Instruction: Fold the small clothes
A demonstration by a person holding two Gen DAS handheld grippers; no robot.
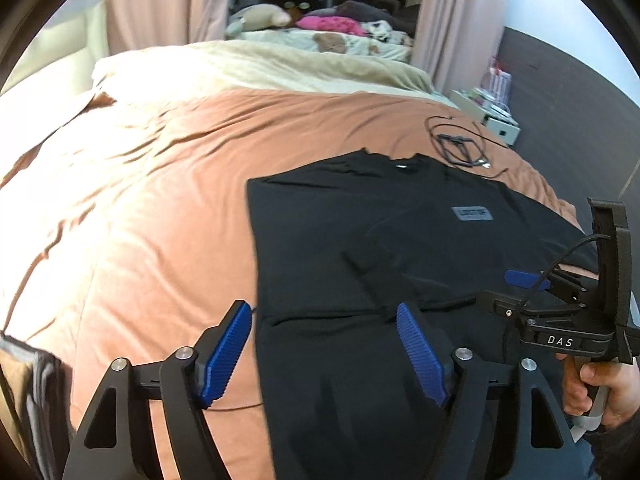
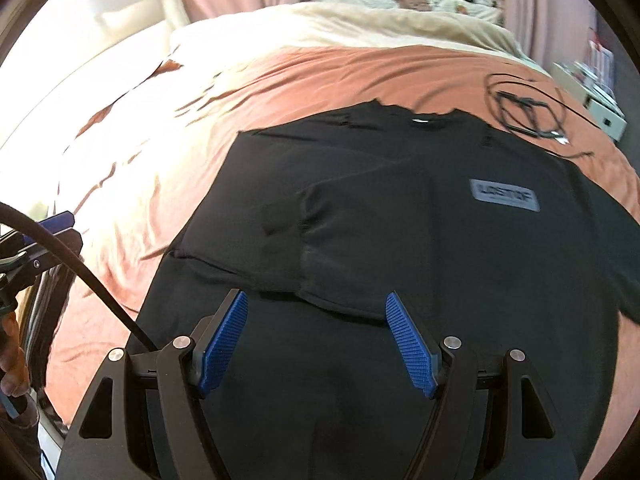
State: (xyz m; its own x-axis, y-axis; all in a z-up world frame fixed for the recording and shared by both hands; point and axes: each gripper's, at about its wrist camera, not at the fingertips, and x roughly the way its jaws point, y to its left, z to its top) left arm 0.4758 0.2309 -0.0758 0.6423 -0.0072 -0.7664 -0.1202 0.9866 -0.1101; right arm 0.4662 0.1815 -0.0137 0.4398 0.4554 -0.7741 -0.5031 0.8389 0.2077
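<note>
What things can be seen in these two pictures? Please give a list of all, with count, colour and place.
T-shirt: one, black with a grey patch, spread on the bed, left sleeve folded in.
Bedcover: one, terracotta, under the T-shirt.
Cream blanket: one, far end of the bed.
Cables: a black tangle, beyond the collar, right.
Curtains: pink, behind the bed.
Left gripper: black, blue pads, open over the T-shirt's left edge.
Right gripper: same, open above the hem.
</note>
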